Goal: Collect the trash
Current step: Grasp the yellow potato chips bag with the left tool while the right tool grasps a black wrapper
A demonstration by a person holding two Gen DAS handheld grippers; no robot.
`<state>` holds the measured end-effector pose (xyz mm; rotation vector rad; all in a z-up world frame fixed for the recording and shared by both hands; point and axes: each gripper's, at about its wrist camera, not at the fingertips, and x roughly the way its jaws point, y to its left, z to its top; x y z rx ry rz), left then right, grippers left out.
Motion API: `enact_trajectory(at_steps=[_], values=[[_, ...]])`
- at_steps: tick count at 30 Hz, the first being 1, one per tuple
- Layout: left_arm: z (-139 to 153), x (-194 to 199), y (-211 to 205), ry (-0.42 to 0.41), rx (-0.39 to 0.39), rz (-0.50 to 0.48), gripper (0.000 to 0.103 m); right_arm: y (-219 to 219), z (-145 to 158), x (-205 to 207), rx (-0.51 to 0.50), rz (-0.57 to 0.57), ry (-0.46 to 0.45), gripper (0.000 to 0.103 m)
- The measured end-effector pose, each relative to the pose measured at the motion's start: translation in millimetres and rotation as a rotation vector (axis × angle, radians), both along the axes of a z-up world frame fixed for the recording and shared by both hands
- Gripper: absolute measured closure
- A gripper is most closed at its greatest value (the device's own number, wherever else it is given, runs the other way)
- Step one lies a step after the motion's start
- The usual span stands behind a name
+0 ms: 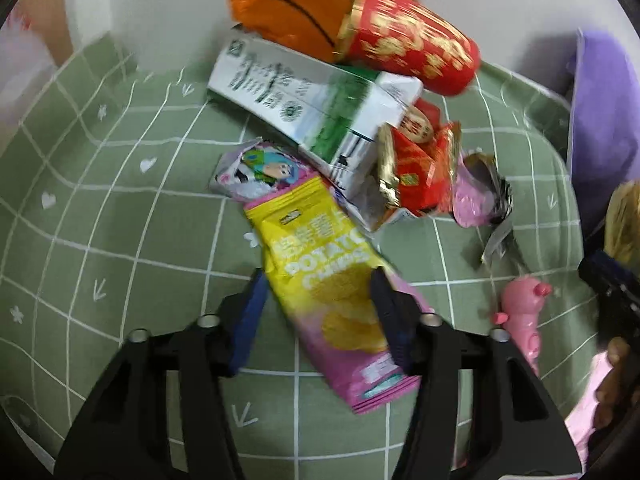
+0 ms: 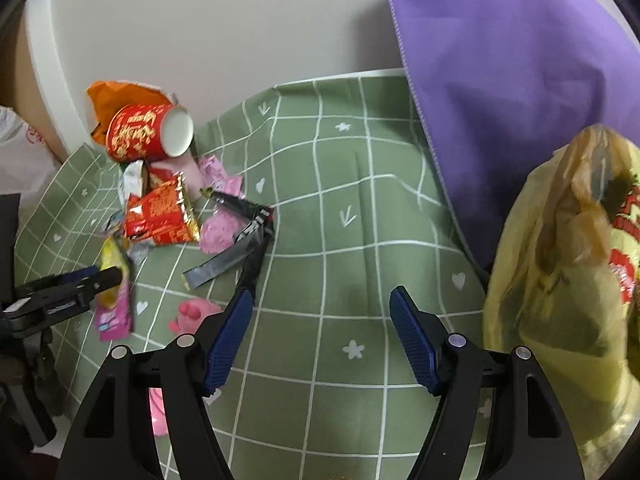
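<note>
A: Trash items and poses?
B: Yellow-pink potato chips bag (image 1: 336, 300) lies flat; white-green carton (image 1: 316, 108) lies on its side; red paper cup (image 1: 412, 40) is tipped over.
A: Others?
B: Crumpled red wrapper (image 1: 416, 168), and a pink wrapper (image 1: 476, 196), possibly torn.

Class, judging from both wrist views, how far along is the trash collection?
Done: cannot tell what the yellow plastic bag holds. In hand: the left gripper straddles the yellow-and-pink chip packet; the right gripper is open, empty. Left: red paper cup, white-and-green carton, red wrapper.
</note>
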<state>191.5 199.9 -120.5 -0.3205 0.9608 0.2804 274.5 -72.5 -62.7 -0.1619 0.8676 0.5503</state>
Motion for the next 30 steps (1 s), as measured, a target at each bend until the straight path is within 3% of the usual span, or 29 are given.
enact_trajectory(at_steps=[2, 4, 7, 12, 15, 18, 21, 23, 30], values=[[-0.6, 2.1, -4.8, 0.008, 0.034, -0.016, 0.086, 4.6, -1.8, 0.4, 0.013, 0.031, 0.002, 0.035], [-0.6, 1.4, -0.6, 0.008, 0.029, -0.025, 0.092, 13.5, 0.2, 3.2, 0.036, 0.074, -0.001, 0.035], [-0.2, -9.8, 20.4, 0.003, 0.098, -0.026, 0.093, 33.6, -0.4, 14.9, 0.054, 0.115, 0.003, 0.039], [4.0, -19.9, 47.6, -0.035, 0.038, -0.052, 0.093, 72.3, -17.7, 47.0, 0.065, 0.145, 0.072, 0.053], [7.1, -32.3, 60.9, -0.043, -0.022, -0.034, 0.085, 83.8, -30.9, 63.6, 0.069, 0.131, 0.116, 0.06], [10.6, -43.6, 67.0, -0.063, -0.134, 0.009, 0.07, 86.8, -36.9, 69.8, 0.079, 0.144, 0.164, 0.07], [13.3, -59.1, 57.0, -0.09, -0.224, 0.033, 0.06, 82.4, -31.2, 61.9, 0.066, 0.166, 0.157, 0.079], [13.9, -60.7, 46.4, -0.085, -0.227, 0.036, 0.057, 75.4, -25.0, 52.5, 0.056, 0.168, 0.128, 0.08], [5.1, -43.6, 17.1, -0.02, -0.107, 0.068, 0.057, 34.1, -4.2, 24.7, 0.063, 0.129, 0.065, 0.08]])
